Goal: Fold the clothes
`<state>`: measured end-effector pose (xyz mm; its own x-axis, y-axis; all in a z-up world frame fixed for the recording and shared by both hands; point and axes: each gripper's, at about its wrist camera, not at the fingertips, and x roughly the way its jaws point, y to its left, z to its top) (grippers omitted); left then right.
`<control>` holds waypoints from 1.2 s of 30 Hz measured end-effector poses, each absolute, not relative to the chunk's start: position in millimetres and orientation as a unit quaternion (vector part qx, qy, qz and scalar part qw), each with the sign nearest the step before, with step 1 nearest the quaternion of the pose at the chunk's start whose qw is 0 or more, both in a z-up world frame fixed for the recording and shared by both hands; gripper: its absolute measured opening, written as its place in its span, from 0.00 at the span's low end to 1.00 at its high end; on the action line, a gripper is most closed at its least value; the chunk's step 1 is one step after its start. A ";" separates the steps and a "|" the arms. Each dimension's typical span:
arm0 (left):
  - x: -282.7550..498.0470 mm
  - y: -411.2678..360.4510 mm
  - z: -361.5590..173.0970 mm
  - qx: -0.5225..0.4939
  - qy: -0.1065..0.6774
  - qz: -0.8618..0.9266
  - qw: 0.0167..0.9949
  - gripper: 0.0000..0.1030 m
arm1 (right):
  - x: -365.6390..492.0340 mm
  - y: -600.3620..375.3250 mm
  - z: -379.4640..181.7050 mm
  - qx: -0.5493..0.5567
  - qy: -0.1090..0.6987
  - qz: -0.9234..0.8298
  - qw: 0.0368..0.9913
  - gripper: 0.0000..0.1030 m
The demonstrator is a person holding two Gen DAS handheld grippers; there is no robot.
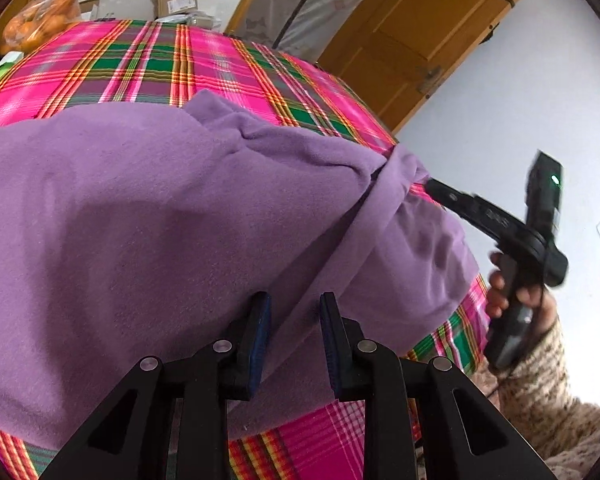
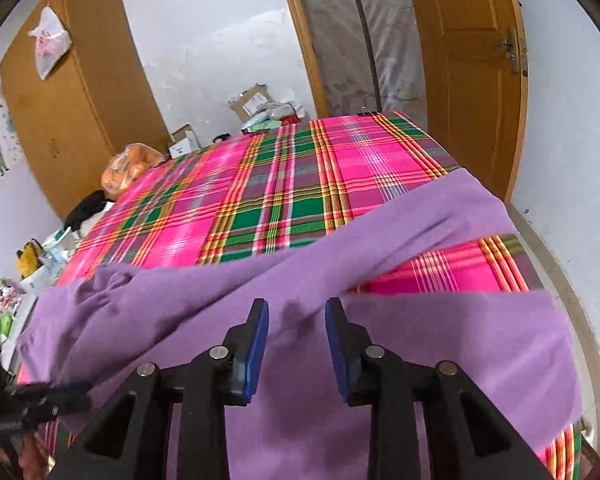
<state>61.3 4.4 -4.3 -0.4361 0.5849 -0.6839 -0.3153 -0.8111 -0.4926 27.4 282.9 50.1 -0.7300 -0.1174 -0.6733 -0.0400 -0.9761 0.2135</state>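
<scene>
A soft purple fleece garment [image 2: 260, 320] lies spread over the near part of the pink-and-green plaid tablecloth [image 2: 260, 200], a wooden door [image 2: 468, 60] standing far right. Both claws hover low over it, fingers apart and empty: the left gripper [image 1: 295, 332], and the right gripper [image 2: 297, 336], gripped by a hand [image 1: 512, 296] in a speckled knit sleeve [image 1: 540, 380].

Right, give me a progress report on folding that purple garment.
Done: the purple fleece garment lies on the pink plaid cloth, one long part crossing it diagonally, but bunched, no neat fold. In hand: nothing; the left tool and right tool are open above it. Left: smoothing and all remaining folds.
</scene>
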 end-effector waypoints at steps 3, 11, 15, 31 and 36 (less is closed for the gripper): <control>59.4 5.4 -5.8 -0.459 -0.152 0.830 0.277 0.25 | 6.8 279.3 47.4 0.375 -0.101 -0.921 0.019 0.31; 57.0 8.0 -9.1 -0.465 -0.158 0.819 0.296 0.25 | -37.6 273.6 41.1 0.405 -0.093 -0.909 -0.010 0.32; 56.5 10.0 -10.3 -0.466 -0.156 0.818 0.298 0.25 | -49.4 273.3 32.7 0.427 -0.098 -0.898 -0.028 0.32; 63.8 18.7 -10.7 -0.460 -0.141 0.829 0.284 0.27 | 3.9 304.5 38.0 0.394 -0.120 -0.910 -0.053 0.03; 70.8 27.1 -8.6 -0.451 -0.102 0.844 0.270 0.27 | 22.0 313.2 36.7 0.387 -0.139 -0.909 -0.059 0.03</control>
